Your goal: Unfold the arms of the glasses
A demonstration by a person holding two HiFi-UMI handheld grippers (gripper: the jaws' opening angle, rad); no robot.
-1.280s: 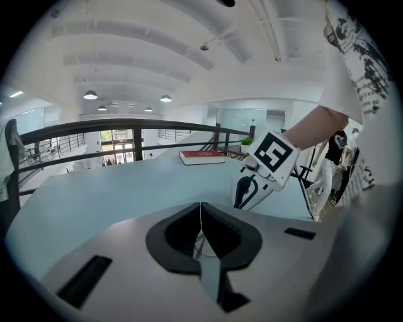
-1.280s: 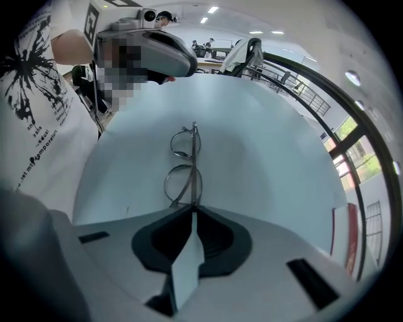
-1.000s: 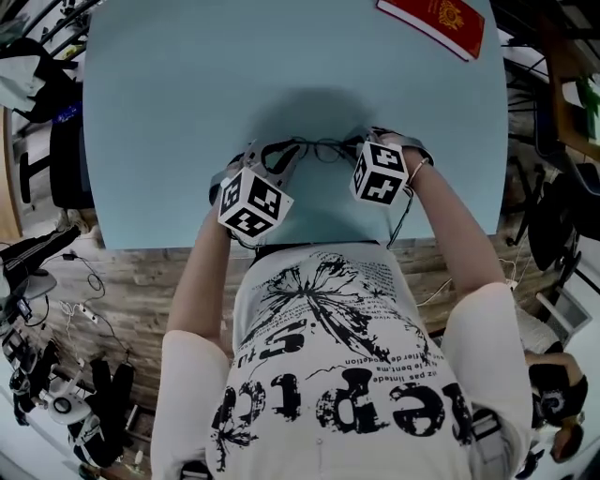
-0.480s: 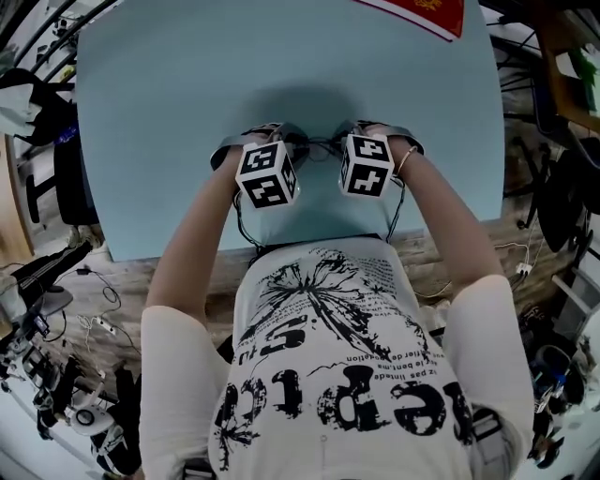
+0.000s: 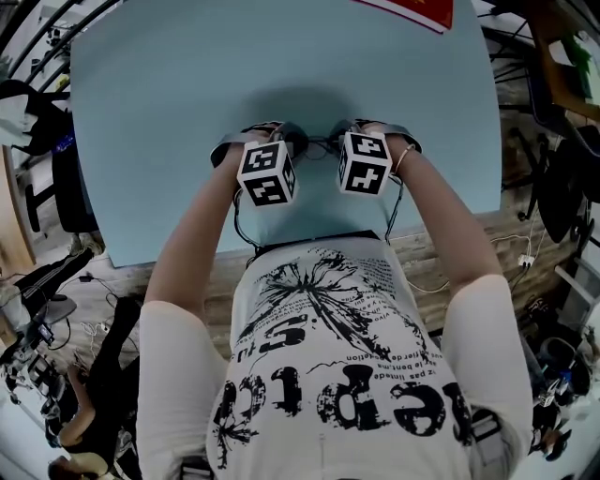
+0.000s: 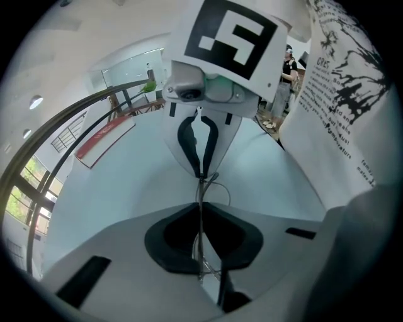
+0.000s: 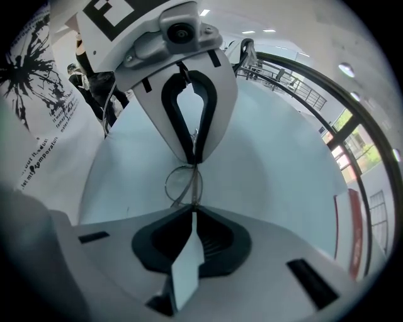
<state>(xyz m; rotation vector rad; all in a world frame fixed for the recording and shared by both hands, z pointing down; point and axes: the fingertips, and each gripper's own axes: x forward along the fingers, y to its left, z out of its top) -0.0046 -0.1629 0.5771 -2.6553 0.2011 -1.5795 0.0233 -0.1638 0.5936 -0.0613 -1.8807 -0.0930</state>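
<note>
**Glasses clamped at both ends between two closed grippers**

The glasses (image 5: 319, 145) were held just above the pale blue table (image 5: 169, 112), near its front edge and close to the person's body. The left gripper (image 6: 200, 217) was seen shut on the thin wire of one end. The right gripper (image 7: 192, 217) was shut on the other end, with a lens ring showing just beyond its jaws. The long axis of the glasses ran straight from one pair of jaws to the other, across the person from left to right, so neither hand was the nearer. Whether an arm or the front frame was pinched on either side could not be told. It was judged that unfolding would call for one end to be swung outward about its hinge while the other was kept fixed.

Lettering was seen on the person's shirt, but none was read with confidence. A gold emblem on the red booklet (image 5: 412, 9) at the far edge could not be read.
</note>
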